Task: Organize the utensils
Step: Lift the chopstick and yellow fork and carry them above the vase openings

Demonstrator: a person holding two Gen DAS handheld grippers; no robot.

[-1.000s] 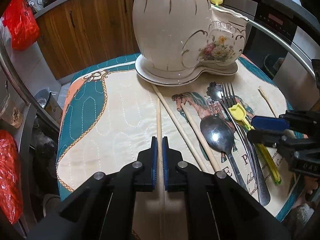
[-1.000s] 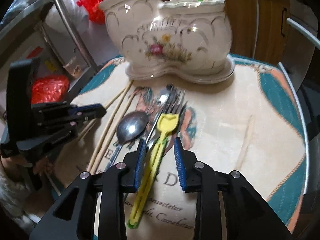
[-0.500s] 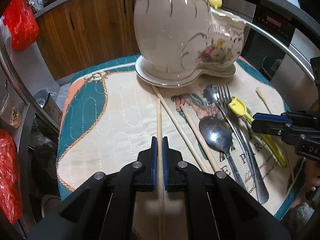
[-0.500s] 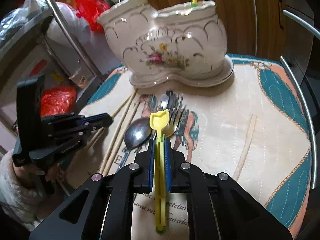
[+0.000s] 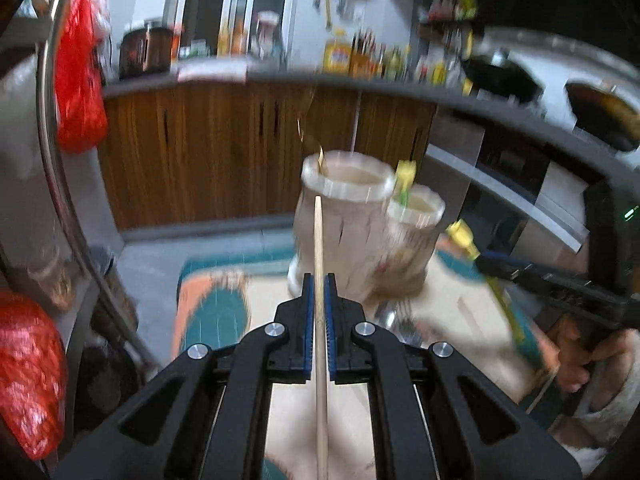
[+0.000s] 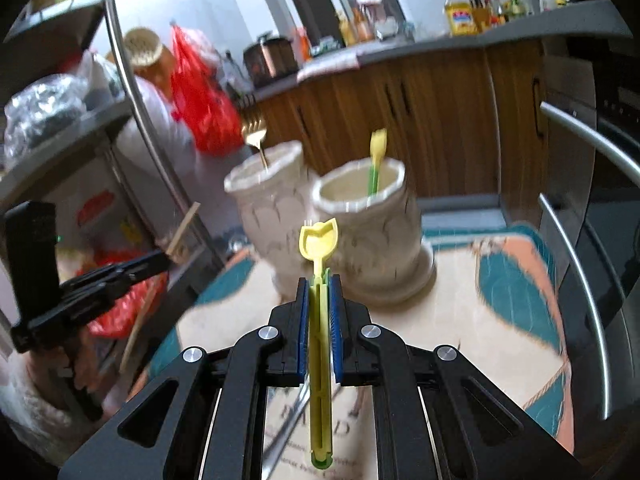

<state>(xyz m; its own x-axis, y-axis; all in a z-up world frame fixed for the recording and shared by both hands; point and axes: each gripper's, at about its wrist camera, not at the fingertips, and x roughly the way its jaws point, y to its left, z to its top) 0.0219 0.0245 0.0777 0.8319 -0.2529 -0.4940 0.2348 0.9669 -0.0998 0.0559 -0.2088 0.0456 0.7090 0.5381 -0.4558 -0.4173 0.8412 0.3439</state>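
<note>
My left gripper (image 5: pixel 319 280) is shut on a thin wooden chopstick (image 5: pixel 318 236), held up off the mat with its tip in front of the cream ceramic two-pot holder (image 5: pixel 340 236). My right gripper (image 6: pixel 319 282) is shut on a yellow-green plastic utensil (image 6: pixel 319 240), also lifted and pointing at the holder (image 6: pixel 372 256). The holder's left pot carries a gold fork (image 6: pixel 256 138), its right pot another yellow utensil (image 6: pixel 376 156). Each gripper shows in the other's view: the right gripper (image 5: pixel 494 264) at the right, the left gripper (image 6: pixel 160 258) at the left with the chopstick (image 6: pixel 182 230).
A patterned teal and cream mat (image 6: pixel 500 320) covers the table, with metal cutlery (image 6: pixel 286 432) lying under my right gripper. Curved metal rails (image 6: pixel 580 280) stand at the right, a shelf rack and red bags (image 5: pixel 80 72) at the left. Wooden cabinets (image 5: pixel 200 152) are behind.
The right gripper closed on the yellow utensil. Both grippers then rose from the mat with their utensils and tilted up, so the holder's open rims now show.
</note>
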